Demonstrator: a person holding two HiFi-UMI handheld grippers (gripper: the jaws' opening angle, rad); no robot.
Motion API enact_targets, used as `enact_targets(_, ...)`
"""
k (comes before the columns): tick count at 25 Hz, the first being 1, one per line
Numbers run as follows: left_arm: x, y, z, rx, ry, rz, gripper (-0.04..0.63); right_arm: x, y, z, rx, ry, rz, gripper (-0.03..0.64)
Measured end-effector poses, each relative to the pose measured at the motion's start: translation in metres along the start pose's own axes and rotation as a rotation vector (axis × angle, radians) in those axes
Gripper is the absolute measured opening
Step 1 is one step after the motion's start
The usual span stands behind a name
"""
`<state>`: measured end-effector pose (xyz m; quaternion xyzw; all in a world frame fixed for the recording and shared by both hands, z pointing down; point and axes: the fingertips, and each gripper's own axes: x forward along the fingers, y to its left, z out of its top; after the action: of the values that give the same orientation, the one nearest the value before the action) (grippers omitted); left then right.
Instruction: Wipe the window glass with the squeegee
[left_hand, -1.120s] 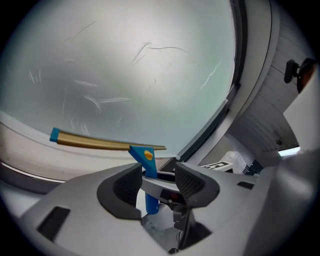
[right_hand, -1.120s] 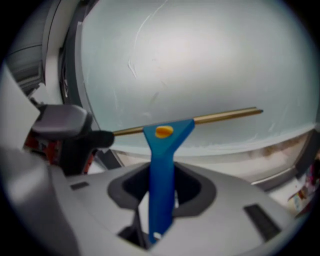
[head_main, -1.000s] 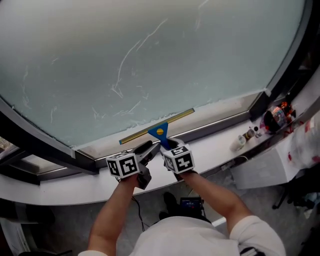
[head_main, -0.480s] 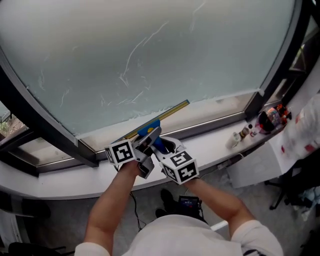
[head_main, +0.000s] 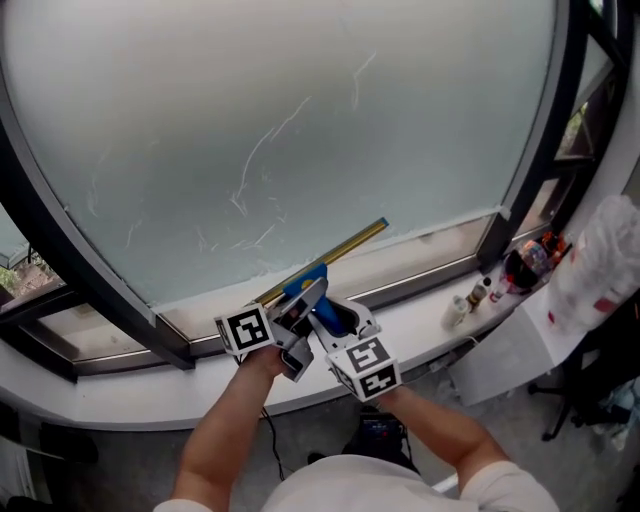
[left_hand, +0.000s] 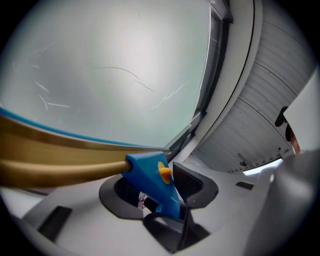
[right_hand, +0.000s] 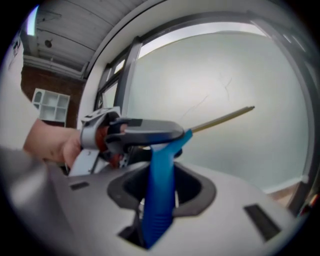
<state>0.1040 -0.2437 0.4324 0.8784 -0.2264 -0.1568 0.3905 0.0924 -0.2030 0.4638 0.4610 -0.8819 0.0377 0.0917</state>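
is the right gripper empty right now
No, the right gripper is shut on the squeegee, whose blue handle runs up between its jaws.

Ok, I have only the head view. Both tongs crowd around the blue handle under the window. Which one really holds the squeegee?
Observer: The right gripper. In its own view, its tongs are shut on the ribbed blue handle of the squeegee.
Operator: And the left one?
Observer: The left gripper has its tongs closed on the blue neck, beside the yellow button.
Operator: Does the blade touch the glass?
Observer: I cannot tell. In the left gripper view the brass rail runs off to the left in front of the window glass.
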Motion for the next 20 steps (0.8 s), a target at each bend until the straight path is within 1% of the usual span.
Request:
enact_targets(3,0.016,-0.014,-0.005,0.058,0.018,-0.050,0.207,-0.002,-0.024,0.003,-0.019,-0.003,-0.021,0.143)
enact_targets(5,0.030,-0.015,-0.007,0.088,0.028,-0.062,0.210,0.000,-0.048,0.003,-0.010,0.003,-0.034,0.143)
enact_targets(9,0.069,-0.006,-0.011,0.122,0.031,-0.026,0.210,0.003,-0.106,-0.001,-0.002,0.030,-0.038,0.143)
enact_targets(13,0.112,0.000,-0.024,0.144,0.033,-0.002,0.210,-0.002,-0.186,-0.011,0.056,0.074,-0.068,0.143)
enact_targets(16,0.138,-0.004,-0.019,0.195,0.004,0.003,0.209,-0.004,-0.236,-0.014,0.089,0.087,-0.078,0.143)
enact_targets(18,0.149,-0.011,-0.013,0.233,-0.019,0.011,0.209,-0.003,-0.258,-0.011,0.097,0.092,-0.074,0.143)
enact_targets(20,0.155,-0.019,-0.009,0.268,-0.026,0.023,0.209,-0.004,-0.273,-0.004,0.106,0.090,-0.069,0.143)
